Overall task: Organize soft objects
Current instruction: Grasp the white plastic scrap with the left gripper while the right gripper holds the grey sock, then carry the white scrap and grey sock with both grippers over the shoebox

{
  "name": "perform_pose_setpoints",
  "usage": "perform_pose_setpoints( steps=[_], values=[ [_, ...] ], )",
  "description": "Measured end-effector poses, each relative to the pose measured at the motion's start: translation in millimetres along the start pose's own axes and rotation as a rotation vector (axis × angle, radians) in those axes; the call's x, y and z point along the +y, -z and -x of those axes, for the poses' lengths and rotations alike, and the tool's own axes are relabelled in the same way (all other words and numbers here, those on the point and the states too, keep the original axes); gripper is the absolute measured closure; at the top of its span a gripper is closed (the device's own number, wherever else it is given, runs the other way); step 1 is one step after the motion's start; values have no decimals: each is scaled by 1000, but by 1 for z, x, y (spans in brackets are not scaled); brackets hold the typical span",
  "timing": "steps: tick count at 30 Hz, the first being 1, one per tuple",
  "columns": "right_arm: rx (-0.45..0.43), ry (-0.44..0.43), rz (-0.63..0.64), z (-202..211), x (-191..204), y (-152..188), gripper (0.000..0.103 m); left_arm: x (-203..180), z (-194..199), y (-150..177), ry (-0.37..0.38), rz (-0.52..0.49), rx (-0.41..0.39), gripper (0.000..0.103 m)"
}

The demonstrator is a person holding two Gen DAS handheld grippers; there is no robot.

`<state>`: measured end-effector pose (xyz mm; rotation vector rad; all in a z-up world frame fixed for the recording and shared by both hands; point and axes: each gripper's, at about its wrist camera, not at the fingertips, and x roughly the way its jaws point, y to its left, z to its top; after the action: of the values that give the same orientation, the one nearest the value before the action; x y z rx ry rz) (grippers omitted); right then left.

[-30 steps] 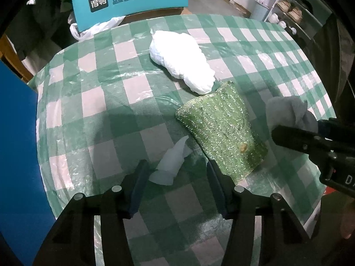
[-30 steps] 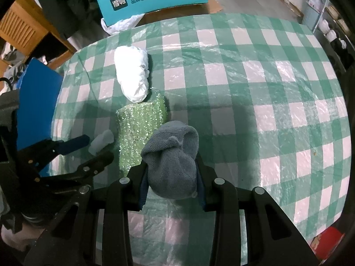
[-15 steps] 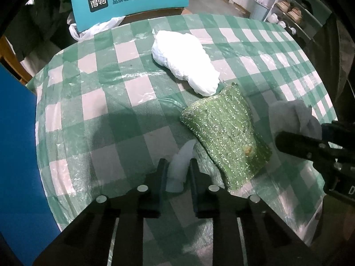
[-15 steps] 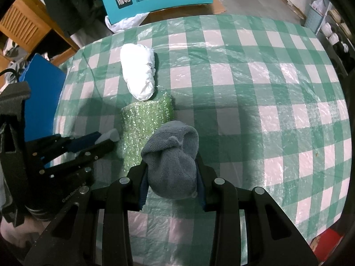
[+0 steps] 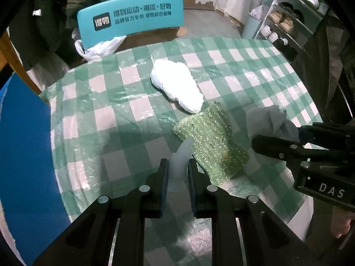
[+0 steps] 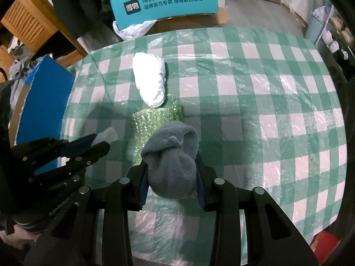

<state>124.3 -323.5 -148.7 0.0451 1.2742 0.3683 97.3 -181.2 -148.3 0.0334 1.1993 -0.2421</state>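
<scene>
Pinching limp translucent scrap [image 5: 180,161]: left tongs [image 5: 177,177] | knitted grey sock [image 6: 172,161] clamped: right tongs [image 6: 172,187]

We see a round table [image 6: 255,93] with a green-and-white checked cloth under clear plastic. On it sit a white crumpled bundle [image 6: 150,82] toward the far side, and a glittery green scrubber [image 5: 210,141] touching its near end.

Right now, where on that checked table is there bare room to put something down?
The widest bare stretch of the checked table lies right of the white bundle and green scrubber, out to the far edge. A smaller patch lies between the bundle and the blue board. The middle, around the bundle and scrubber, is crowded.
</scene>
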Motion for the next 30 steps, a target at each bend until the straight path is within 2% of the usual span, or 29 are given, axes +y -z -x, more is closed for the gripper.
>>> perform_pose_setpoints(
  steps=[19, 30],
  values=[
    [-93, 12, 63, 41, 31, 0, 69, 9, 66, 8, 8, 32, -120, 86],
    [-134, -8, 118, 61, 63, -3, 69, 34, 98, 18, -17, 83, -168, 86]
  ],
)
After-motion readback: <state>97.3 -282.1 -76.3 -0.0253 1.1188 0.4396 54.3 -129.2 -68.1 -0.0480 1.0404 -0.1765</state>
